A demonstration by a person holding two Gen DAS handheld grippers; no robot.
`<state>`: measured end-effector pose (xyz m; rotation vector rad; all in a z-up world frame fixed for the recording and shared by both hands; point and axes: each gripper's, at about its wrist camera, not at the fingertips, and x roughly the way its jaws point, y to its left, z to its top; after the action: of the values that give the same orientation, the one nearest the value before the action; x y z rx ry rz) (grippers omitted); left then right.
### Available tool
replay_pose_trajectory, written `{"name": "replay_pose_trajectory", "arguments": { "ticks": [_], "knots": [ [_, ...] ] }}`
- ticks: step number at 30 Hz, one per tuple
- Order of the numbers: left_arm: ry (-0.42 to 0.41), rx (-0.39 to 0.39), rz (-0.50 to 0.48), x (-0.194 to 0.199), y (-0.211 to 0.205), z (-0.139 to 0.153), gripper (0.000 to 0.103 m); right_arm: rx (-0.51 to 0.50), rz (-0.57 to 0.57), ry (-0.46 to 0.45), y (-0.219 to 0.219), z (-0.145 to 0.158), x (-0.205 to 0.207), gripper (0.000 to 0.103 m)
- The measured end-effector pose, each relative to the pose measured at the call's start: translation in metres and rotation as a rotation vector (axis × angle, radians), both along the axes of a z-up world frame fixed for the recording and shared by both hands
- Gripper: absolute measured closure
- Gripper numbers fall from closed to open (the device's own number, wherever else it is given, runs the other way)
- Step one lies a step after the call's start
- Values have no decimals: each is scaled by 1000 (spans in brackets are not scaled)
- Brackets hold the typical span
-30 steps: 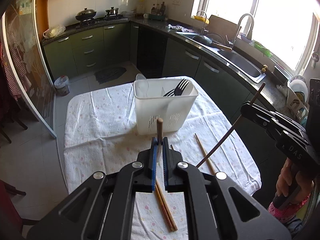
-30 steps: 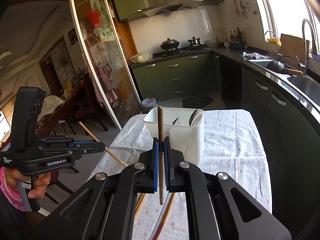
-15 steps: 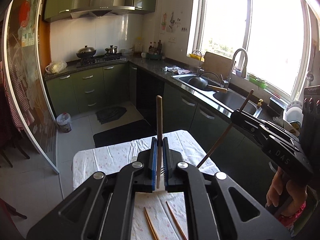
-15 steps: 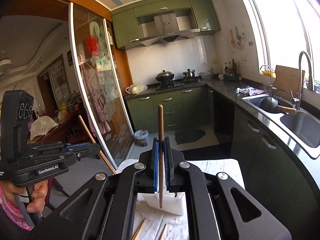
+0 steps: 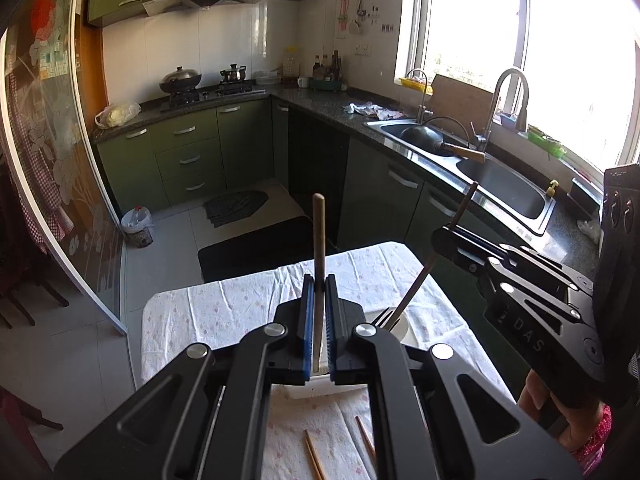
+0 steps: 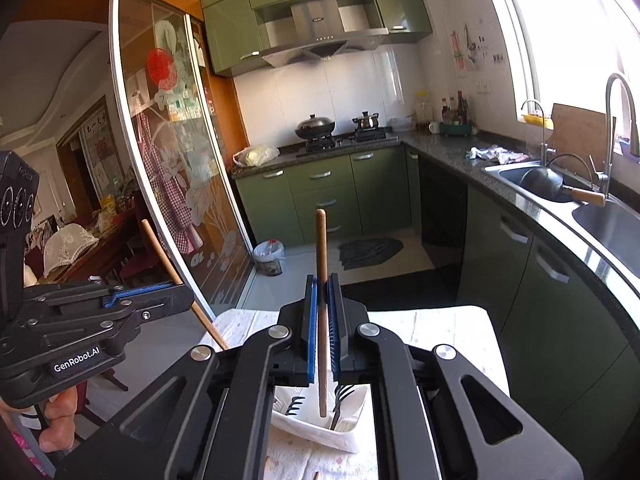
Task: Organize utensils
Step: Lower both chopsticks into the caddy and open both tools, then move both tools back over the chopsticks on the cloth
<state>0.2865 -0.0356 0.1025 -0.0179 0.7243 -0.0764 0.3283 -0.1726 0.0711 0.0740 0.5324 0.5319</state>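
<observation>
Right wrist view: I'm now holding both tools higher than a second ago, right tool (image 6: 322,320) pinching one chopstick (image 6: 321,280) and left tool (image 5: 318,320) another (image 5: 319,248), tips lowering into the white caddy (image 6: 320,428) on the counter (image 5: 224,304), so drop-in looks next.

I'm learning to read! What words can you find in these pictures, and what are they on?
"GenRobot.AI": side of the left gripper.
"DAS": side of the right gripper; letters before it unclear.
Range hood badge, red paper on the glass door, framed sign: too small or blurred.
</observation>
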Motion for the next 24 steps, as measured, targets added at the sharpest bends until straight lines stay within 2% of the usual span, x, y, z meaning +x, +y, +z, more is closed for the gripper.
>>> {"name": "replay_pose_trajectory", "arguments": {
  "ticks": [4,6,8,9,13,17,22,24],
  "knots": [
    [72,11,-2,9,3,-28,98,-38,13,41,10,-29,6,97],
    [99,7,0,11,4,-39,93,-50,18,49,13,-36,5,96],
    [105,-7,7,8,8,-44,68,-51,22,47,12,-38,-1,87],
    [104,-15,12,6,10,-44,66,-48,21,41,10,-36,-5,85],
    [115,-12,5,-11,11,-45,65,-14,32,15,-9,-26,-33,84],
    [188,1,-12,-37,8,-65,64,10,35,6,-42,-33,-77,68],
    [411,52,-32,-67,3,-143,65,5,26,78,-74,-70,-115,68],
    [501,61,-35,-72,1,-174,71,19,19,118,-86,-88,-125,68]
  ]
}}
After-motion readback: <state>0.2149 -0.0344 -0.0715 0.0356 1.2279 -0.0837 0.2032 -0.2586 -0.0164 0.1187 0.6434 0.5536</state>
